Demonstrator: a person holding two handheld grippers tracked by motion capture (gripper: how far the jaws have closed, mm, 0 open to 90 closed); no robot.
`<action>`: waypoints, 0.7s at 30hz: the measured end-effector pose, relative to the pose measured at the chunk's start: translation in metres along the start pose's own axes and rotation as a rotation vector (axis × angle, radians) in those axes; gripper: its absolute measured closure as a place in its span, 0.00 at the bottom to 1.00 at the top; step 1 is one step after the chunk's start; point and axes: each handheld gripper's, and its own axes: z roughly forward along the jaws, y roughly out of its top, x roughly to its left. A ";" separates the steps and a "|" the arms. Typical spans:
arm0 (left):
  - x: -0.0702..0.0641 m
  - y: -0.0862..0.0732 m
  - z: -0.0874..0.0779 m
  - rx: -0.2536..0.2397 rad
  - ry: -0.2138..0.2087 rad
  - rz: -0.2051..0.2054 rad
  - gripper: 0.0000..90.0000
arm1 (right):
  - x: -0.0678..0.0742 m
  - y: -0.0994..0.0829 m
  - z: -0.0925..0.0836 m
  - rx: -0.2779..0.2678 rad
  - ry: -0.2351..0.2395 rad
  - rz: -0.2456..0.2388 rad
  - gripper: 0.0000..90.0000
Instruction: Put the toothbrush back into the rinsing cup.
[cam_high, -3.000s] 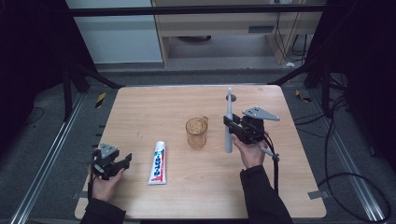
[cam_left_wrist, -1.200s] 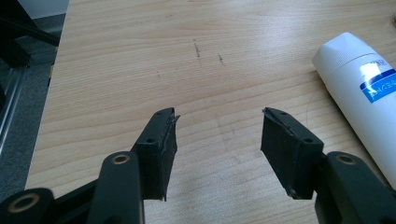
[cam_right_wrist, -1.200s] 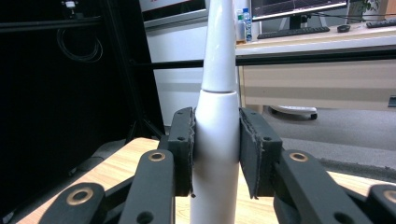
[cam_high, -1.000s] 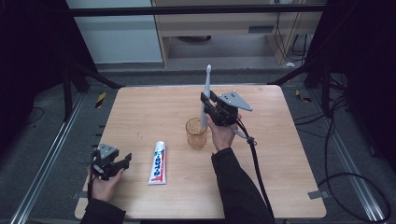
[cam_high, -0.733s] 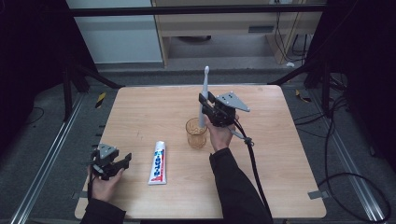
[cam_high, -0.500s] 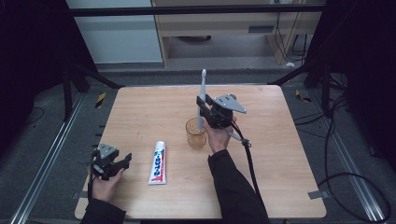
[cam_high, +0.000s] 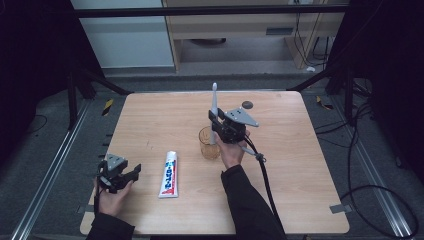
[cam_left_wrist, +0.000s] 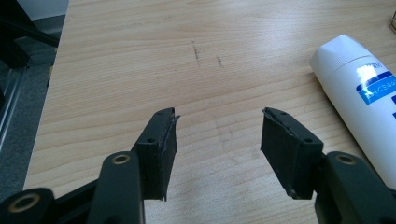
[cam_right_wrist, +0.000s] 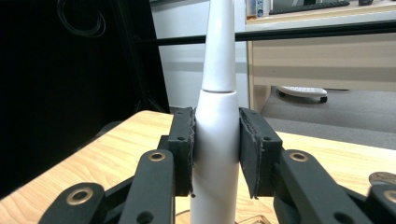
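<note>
My right gripper (cam_high: 216, 125) is shut on a white electric toothbrush (cam_high: 214, 104), held upright with its slim neck pointing up. In the right gripper view both pads press on the toothbrush body (cam_right_wrist: 217, 135). Its lower end sits at the mouth of an amber see-through cup (cam_high: 209, 147) standing mid-table. A white and blue toothpaste tube (cam_high: 170, 174) lies flat to the left of the cup. My left gripper (cam_high: 133, 172) rests at the front left of the table, open, with bare wood between its pads (cam_left_wrist: 217, 135). The tube's cap end (cam_left_wrist: 355, 74) lies to its right.
The wooden table (cam_high: 165, 115) has a small dark round disc (cam_high: 246, 104) near its far edge, behind the right gripper. A black cable (cam_high: 262, 170) trails from the right gripper toward the front. Metal rails and dark floor surround the table.
The right gripper carried the toothbrush leftward from beside the cup to over it, then sank a little. The left gripper and the toothpaste tube stayed put.
</note>
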 end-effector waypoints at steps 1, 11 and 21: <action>0.000 0.000 0.000 0.001 -0.001 0.001 0.50 | 0.000 -0.002 0.000 0.003 0.000 0.000 0.75; 0.000 0.000 0.000 -0.001 0.001 0.001 0.50 | -0.001 -0.017 0.002 0.039 0.000 -0.004 0.75; -0.001 0.000 0.000 -0.003 0.000 0.001 0.50 | -0.006 -0.026 0.000 0.077 -0.009 0.001 0.75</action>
